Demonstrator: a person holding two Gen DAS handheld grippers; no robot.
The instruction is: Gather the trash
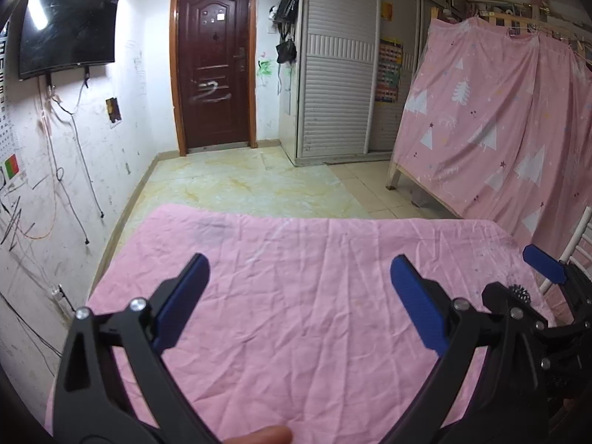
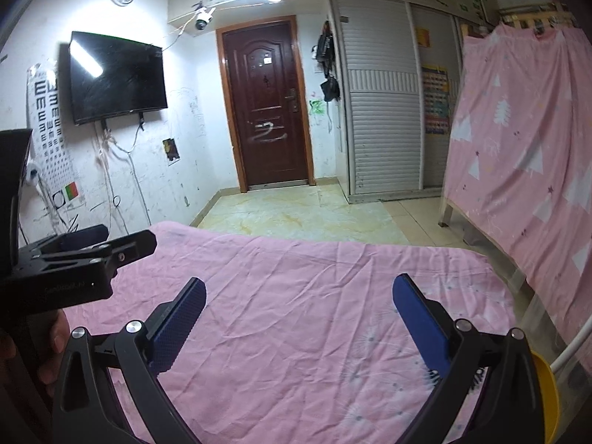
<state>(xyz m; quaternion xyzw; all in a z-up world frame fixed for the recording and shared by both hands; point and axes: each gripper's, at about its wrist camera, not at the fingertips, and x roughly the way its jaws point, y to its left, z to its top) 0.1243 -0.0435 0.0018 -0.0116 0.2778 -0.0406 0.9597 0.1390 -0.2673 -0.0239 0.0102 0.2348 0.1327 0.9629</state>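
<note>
No trash shows in either view. My left gripper (image 1: 299, 277) is open and empty, held above a wrinkled pink sheet (image 1: 296, 314) on a bed. My right gripper (image 2: 299, 301) is open and empty over the same pink sheet (image 2: 296, 333). The right gripper also shows at the right edge of the left wrist view (image 1: 544, 270). The left gripper's body shows at the left of the right wrist view (image 2: 74, 262). A black bristly brush-like object (image 2: 433, 373) lies partly hidden behind my right finger, and also shows in the left wrist view (image 1: 520, 292).
A yellow bowl-like object (image 2: 544, 388) sits at the right edge of the bed. A pink curtain (image 1: 499, 129) covers a bunk frame on the right. Beyond the bed are a tiled floor (image 1: 240, 185), a brown door (image 1: 214, 66), a white wardrobe (image 1: 336, 74) and a wall TV (image 1: 66, 26).
</note>
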